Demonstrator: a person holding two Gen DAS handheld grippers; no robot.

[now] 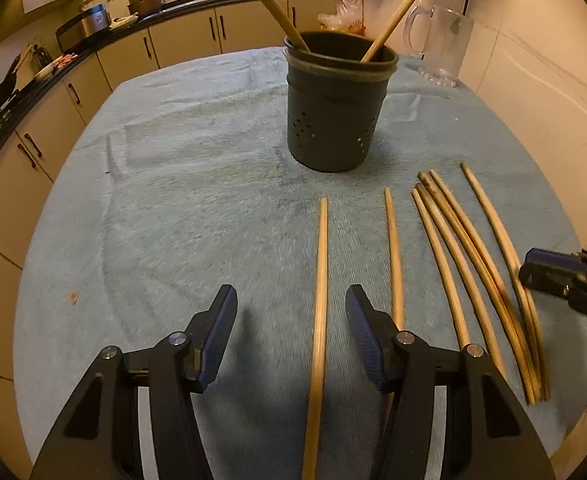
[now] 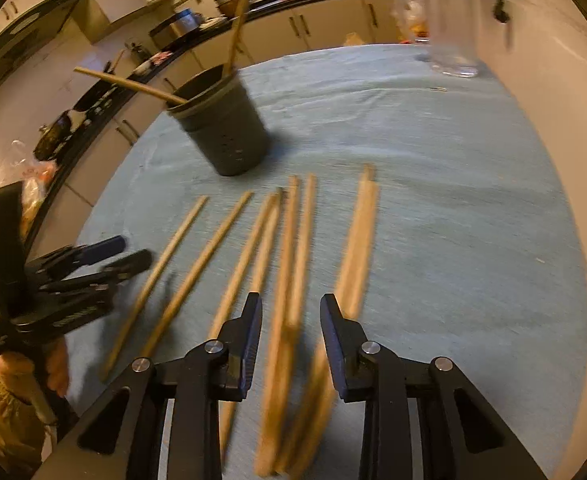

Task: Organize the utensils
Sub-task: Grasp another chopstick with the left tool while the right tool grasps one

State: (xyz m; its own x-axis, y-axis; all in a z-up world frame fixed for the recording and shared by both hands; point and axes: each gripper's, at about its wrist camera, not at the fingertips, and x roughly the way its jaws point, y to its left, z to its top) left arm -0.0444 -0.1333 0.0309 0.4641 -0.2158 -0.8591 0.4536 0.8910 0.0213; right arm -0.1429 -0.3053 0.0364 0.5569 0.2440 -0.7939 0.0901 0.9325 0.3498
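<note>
Left gripper (image 1: 291, 312) spreads around one chopstick (image 1: 320, 280); right gripper (image 2: 291, 320) spreads over chopsticks (image 2: 289, 280) near the holder (image 2: 223, 128).

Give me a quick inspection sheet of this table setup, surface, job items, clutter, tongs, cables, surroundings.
Surface: round table under a blue cloth, small stain near its left edge.
Job's things: dark perforated holder upright with two chopsticks in it; six loose chopsticks lying in front of it.
Clutter: clear glass pitcher at the far right.
Grippers: left tongs open, straddling one chopstick; right tongs open over the right-hand chopsticks, blurred.
Cables: one dark cord on the wall behind the pitcher.
Surroundings: kitchen cabinets, counter with pots, window.
</note>
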